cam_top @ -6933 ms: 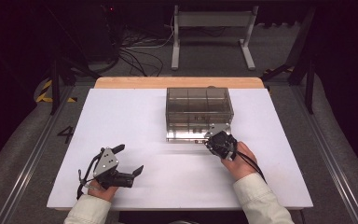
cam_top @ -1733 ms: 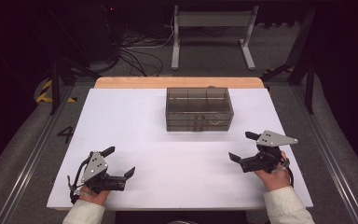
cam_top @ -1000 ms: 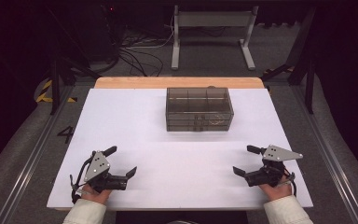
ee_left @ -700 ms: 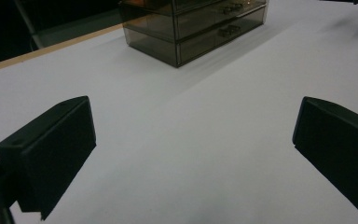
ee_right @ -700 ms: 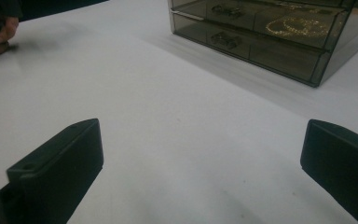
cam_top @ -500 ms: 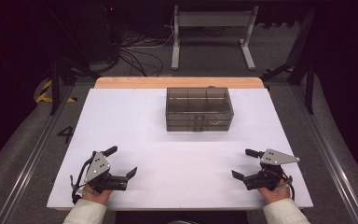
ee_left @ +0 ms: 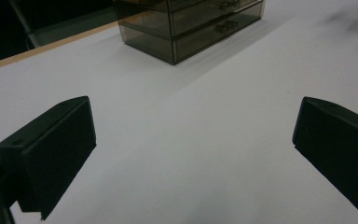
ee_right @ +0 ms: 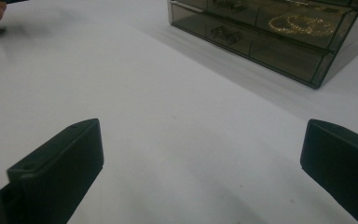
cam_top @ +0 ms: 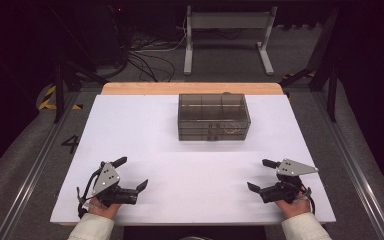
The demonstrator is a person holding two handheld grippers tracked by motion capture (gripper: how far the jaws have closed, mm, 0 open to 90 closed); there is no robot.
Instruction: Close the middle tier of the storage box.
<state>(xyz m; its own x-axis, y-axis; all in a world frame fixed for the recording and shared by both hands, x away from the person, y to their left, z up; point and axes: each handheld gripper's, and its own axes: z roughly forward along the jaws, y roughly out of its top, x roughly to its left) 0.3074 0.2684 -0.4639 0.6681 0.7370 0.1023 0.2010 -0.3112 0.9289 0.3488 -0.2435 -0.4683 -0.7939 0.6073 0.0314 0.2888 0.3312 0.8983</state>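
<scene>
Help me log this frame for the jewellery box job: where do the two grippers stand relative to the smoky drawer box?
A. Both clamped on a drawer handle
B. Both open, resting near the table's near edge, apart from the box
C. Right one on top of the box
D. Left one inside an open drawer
B: the left gripper and right gripper sit open near the table's near edge, well short of the drawer box, whose drawers look shut.

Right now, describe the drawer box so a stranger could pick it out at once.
On the white table, look toward the far edge, just right of centre. The drawer box stands there alone: smoky, see-through, with small front drawers, one holding gold jewellery.
</scene>
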